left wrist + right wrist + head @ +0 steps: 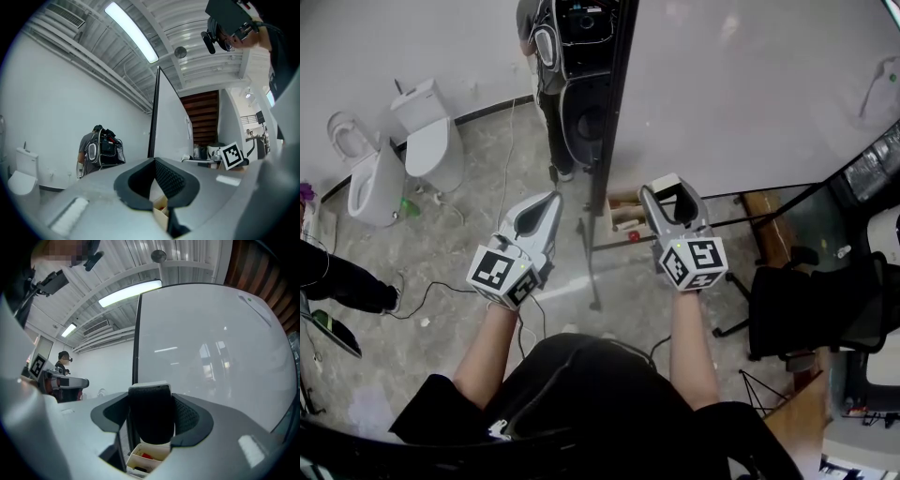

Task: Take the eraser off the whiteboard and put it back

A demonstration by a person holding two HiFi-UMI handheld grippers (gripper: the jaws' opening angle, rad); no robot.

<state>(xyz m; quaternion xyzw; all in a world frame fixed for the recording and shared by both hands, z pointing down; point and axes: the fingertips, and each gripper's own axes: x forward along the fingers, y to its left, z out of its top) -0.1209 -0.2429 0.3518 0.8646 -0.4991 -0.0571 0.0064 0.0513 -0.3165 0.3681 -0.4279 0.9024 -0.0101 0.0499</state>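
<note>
The right gripper (pixel 673 192) is clamped on the eraser (pixel 667 181). In the right gripper view the eraser (pixel 150 416) stands upright between the two pads, with its black felt facing the camera and its white back along the top edge. The gripper holds it near the lower left corner of the whiteboard (pixel 750 84), just right of the board's dark frame post (pixel 614 112). Whether the eraser touches the board cannot be told.

The left gripper (pixel 546 204) is left of the post and near the right one. Its jaws stand apart with nothing between them. In the left gripper view, only a small tray (pixel 161 205) shows through the gap of this gripper (pixel 154 176).

That tray (pixel 623 220) sits low at the foot of the board with something red in it. Far beyond the post stands a person with a backpack (pixel 572 75). A toilet (pixel 427 131) stands against the wall at the far left. A dark office chair (pixel 825 309) is at the right.
</note>
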